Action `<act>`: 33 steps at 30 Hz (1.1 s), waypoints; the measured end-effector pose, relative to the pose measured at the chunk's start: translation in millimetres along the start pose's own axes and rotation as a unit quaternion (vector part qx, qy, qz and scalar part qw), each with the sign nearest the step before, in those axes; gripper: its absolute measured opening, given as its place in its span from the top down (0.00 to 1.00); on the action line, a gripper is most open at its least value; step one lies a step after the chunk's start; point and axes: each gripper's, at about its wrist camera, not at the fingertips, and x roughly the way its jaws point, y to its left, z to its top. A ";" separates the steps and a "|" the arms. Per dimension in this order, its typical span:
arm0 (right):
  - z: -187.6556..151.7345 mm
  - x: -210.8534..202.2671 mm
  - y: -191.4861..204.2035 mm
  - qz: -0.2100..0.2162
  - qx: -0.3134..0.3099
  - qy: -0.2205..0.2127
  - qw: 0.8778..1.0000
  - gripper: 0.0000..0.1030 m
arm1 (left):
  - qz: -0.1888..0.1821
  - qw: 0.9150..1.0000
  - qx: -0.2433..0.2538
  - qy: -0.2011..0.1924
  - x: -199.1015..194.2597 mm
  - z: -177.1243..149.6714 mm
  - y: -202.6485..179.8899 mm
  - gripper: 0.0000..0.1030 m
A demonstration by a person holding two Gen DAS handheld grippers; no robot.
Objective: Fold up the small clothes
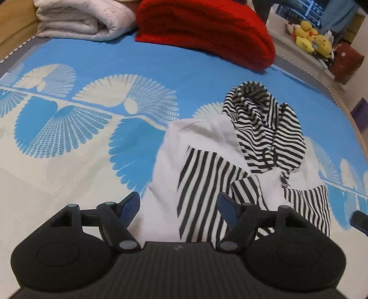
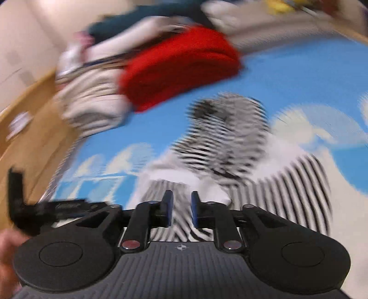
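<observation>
Striped garment (image 1: 241, 165) lying bunched on bed (image 1: 69, 184); left tongs (image 1: 179, 207) spread wide, right tongs (image 2: 181, 207) slightly parted, both gripping nothing; risking single-layer grab, crooked fold.

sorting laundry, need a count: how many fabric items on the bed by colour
black and white striped garment: 1
red folded blanket: 1
white folded quilt: 1
total: 3

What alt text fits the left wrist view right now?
The open left gripper hovers over a crumpled black-and-white striped garment on a blue-and-cream patterned bedspread. Behind lie a folded red blanket and a folded white quilt.
</observation>
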 end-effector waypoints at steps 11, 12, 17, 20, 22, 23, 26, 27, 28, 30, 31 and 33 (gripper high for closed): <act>-40.7 -1.3 -74.2 -0.105 0.163 0.023 0.981 0.66 | -0.046 0.998 0.033 0.017 21.8 -18.2 -44.5 0.69; -42.4 -0.2 -82.4 -0.091 0.185 0.023 0.978 0.66 | -0.055 0.997 0.045 0.014 23.1 -20.6 -54.5 0.70; -40.9 11.7 -98.8 -0.103 0.187 0.032 0.976 0.66 | -0.087 0.992 0.086 0.004 35.8 -33.6 -100.2 0.70; -43.7 13.3 -114.5 -0.108 0.214 0.047 0.970 0.66 | -0.099 0.990 0.101 0.013 50.6 -46.0 -125.8 0.68; -44.0 16.5 -121.0 -0.111 0.221 0.052 0.967 0.66 | -0.098 0.988 0.121 0.024 62.4 -56.4 -142.1 0.68; -43.7 18.5 -123.8 -0.116 0.221 0.056 0.967 0.66 | -0.096 0.986 0.131 0.029 69.1 -61.2 -148.8 0.66; -47.8 19.0 -127.5 -0.115 0.222 0.069 0.966 0.66 | -0.070 0.982 0.167 0.047 92.2 -77.1 -166.0 0.54; -50.2 20.0 -129.4 -0.115 0.226 0.074 0.964 0.66 | -0.056 0.982 0.176 0.048 97.9 -81.7 -166.9 0.52; -52.4 22.2 -131.8 -0.116 0.230 0.079 0.963 0.66 | -0.041 0.980 0.191 0.043 103.1 -86.8 -170.8 0.51; -57.8 26.4 -137.5 -0.119 0.241 0.088 0.959 0.66 | -0.030 0.976 0.217 0.016 103.7 -92.2 -177.1 0.48; -60.2 28.7 -140.4 -0.120 0.247 0.092 0.957 0.67 | -0.025 0.974 0.224 0.007 103.3 -93.2 -177.8 0.51; -64.9 32.3 -145.8 -0.126 0.253 0.098 0.954 0.68 | -0.005 0.978 0.208 -0.005 101.1 -89.4 -170.0 0.80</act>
